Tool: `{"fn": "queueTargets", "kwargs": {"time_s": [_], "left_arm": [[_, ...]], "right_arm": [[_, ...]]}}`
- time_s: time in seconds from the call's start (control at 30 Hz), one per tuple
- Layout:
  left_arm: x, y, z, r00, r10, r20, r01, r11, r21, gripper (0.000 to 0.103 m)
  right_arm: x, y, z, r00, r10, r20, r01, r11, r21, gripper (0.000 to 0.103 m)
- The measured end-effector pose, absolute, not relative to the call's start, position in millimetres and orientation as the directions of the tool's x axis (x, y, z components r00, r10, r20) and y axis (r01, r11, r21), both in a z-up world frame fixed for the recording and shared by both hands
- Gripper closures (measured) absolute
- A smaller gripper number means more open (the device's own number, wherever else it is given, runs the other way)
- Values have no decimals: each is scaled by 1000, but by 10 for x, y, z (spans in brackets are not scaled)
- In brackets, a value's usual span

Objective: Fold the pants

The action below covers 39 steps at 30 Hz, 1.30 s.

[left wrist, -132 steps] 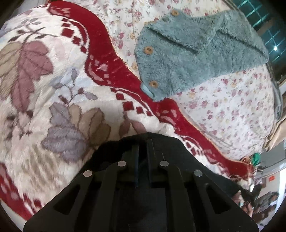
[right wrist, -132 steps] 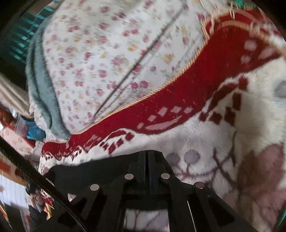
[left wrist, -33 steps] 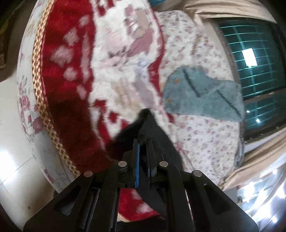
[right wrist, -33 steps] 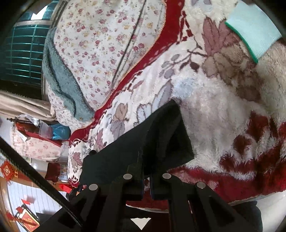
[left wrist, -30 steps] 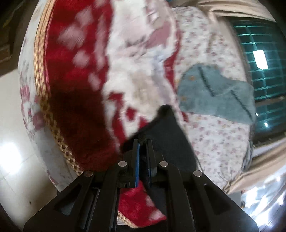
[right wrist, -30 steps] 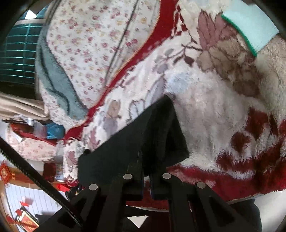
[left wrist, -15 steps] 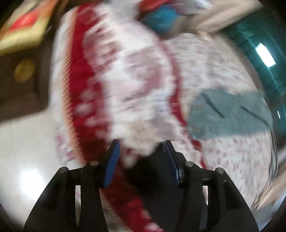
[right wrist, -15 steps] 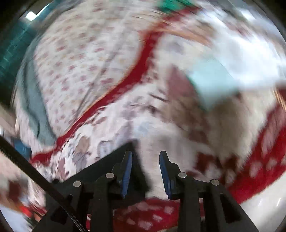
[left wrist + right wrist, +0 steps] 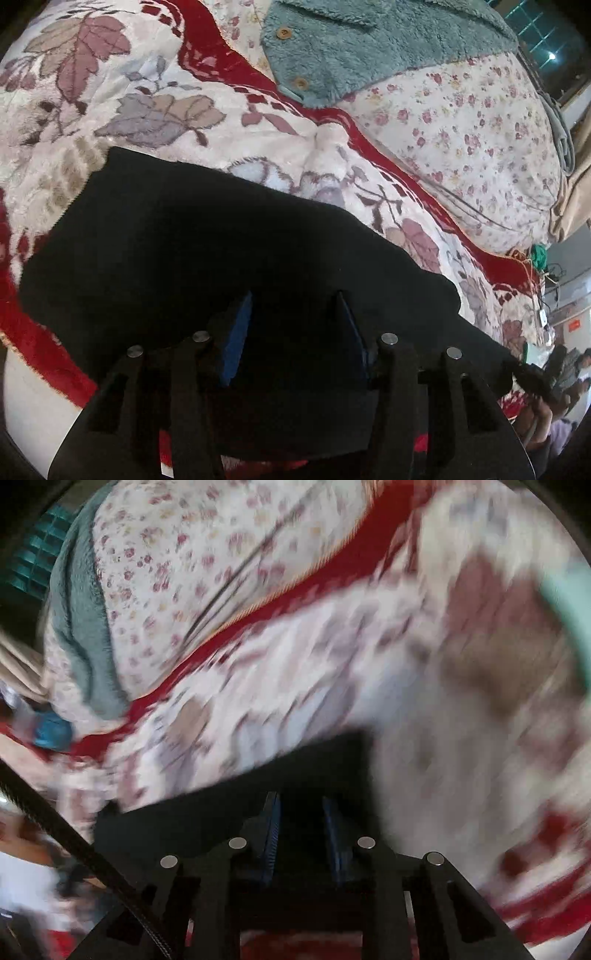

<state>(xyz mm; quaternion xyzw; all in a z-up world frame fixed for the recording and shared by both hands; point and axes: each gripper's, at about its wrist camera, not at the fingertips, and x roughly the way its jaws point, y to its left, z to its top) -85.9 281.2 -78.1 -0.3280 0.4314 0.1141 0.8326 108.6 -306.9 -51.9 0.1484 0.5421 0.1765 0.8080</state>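
both sets of jaws spread, black pants [image 9: 229, 236] flat on blanket [image 9: 155, 96] just beneath them

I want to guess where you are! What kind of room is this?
Probably a bedroom: the black pants lie on a bed spread with a plush flowered blanket and a flowery sheet, with a window behind.

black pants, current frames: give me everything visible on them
The pants are plain black, soft matte cloth with no seams, pockets or waistband discernible. They lie flat as a broad dark band on the red and cream floral blanket, apart from the teal fleece garment farther back. The left gripper sits over their near edge with jaws apart, not pinching. In the blurred right wrist view a squared corner shows, with the right gripper open above it.
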Motion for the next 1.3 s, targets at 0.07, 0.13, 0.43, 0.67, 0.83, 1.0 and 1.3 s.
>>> {"fn": "queueTargets", "kwargs": {"time_s": [0.07,0.13,0.43,0.67,0.83,1.0,1.3], "left_arm": [[-839,2792,-631,589,-43,-807,-510,755,-412,55],[-859,2705,-442,621,-30,-783,-492,763,-419,56],[-312,920,237,678,-356,-643,-68,841,-537,54],[180,-918,-449,302,-755,-582,73,627,-775,54],[378,-1421,-774,215,-817,-536,-81,532,-843,47],[543,-1380,-935,270,-821,-503,-233,451,-862,34],[690,-1435,-1019,445,-725,-526,-294,437,-850,39]], "right_arm": [[1049,-3096,-385,381,459,-803,-151,888,435,80],[997,-3059,-280,377,559,-738,-221,828,515,78],[1441,-3269,-507,344,546,-764,-148,835,530,78],[1352,-3831,-551,390,621,-680,-47,751,658,75],[1202,-3768,-536,348,596,-724,-95,790,605,75],[1233,-3936,-699,348,595,-725,-5,774,633,74],[1293,-3781,-707,309,618,-723,-50,769,637,74]]}}
